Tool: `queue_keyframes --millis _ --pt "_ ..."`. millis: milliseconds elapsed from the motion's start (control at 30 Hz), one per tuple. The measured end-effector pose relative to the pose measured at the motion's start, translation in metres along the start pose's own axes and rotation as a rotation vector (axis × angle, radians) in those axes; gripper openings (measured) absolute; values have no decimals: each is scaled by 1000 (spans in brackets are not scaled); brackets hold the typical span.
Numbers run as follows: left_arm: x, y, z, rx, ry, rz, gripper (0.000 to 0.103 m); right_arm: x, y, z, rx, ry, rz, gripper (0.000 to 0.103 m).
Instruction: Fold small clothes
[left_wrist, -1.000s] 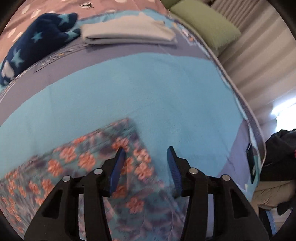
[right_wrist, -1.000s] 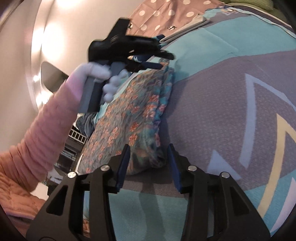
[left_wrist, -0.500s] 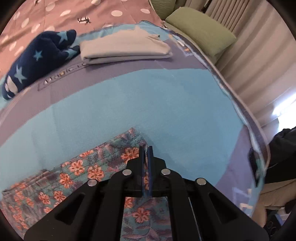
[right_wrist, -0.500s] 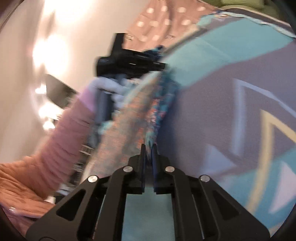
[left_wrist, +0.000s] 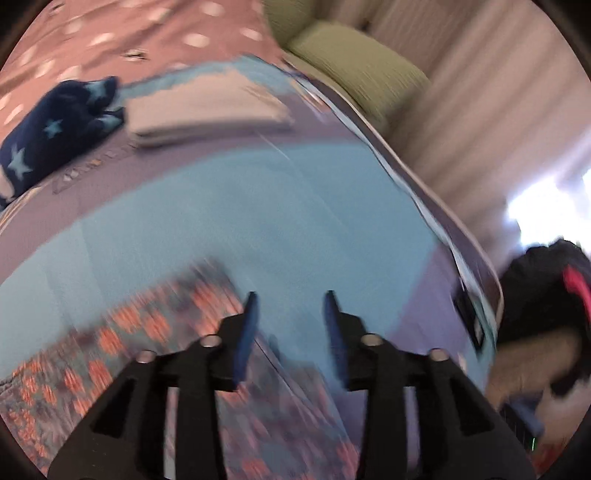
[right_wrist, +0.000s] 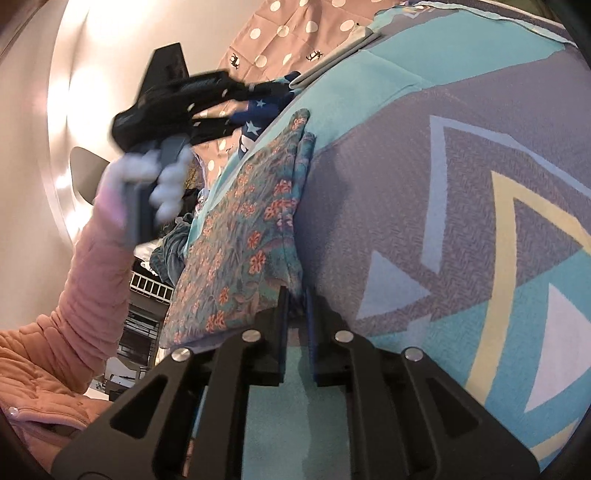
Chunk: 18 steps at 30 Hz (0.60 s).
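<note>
Your left gripper (left_wrist: 290, 308) is spread wide with nothing between its fingers, hovering over the blue blanket (left_wrist: 258, 206) on the bed. The floral garment (left_wrist: 122, 354) lies just left of and under it; that view is motion-blurred, so contact with the cloth can't be judged.

Your right gripper (right_wrist: 295, 306) is nearly closed, with the near corner of the floral garment (right_wrist: 243, 236) pinched between its fingers. The garment lies as a long folded strip on the blanket, running away from the gripper along the boundary between the teal and grey patterned areas.

From the right wrist view, your left hand (right_wrist: 162, 181) in a white glove holds the left gripper raised above the far end of the garment, apart from it.

Farther up the bed: a navy star-print piece (left_wrist: 55, 129) lying bunched, and just beside it a folded pale grey piece (left_wrist: 207, 107). A green pillow (left_wrist: 354, 62) sits past them near the curtain (left_wrist: 480, 110).
</note>
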<state>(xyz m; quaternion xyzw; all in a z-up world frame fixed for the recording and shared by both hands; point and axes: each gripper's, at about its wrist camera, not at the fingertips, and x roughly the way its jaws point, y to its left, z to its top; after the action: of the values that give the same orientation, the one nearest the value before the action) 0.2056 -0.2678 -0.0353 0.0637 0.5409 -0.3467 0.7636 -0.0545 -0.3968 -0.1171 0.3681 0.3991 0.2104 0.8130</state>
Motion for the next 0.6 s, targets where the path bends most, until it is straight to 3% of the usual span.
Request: queue_keyframes --millis 167,333,367,400,433,500,600 --pt "35 -30 -38 97 209 124 50 2 4 -1 -19 11 2 18" --pt "56 -31 -27 86 180 182 52 11 25 3 -61 14 -3 52" --pt "58 -33 -25 99 172 198 44 17 29 6 -73 13 -31 52" --pt "60 -33 -24 112 169 218 33 22 32 9 -76 13 -55 46" --pt "60 -32 -23 122 162 231 28 29 32 13 -71 14 -89 11" --pt "56 -21 -20 86 142 221 8 39 29 16 -25 42 -78 5" --pt "52 -6 -20 -19 100 163 4 23 27 10 -23 49 -114 4"
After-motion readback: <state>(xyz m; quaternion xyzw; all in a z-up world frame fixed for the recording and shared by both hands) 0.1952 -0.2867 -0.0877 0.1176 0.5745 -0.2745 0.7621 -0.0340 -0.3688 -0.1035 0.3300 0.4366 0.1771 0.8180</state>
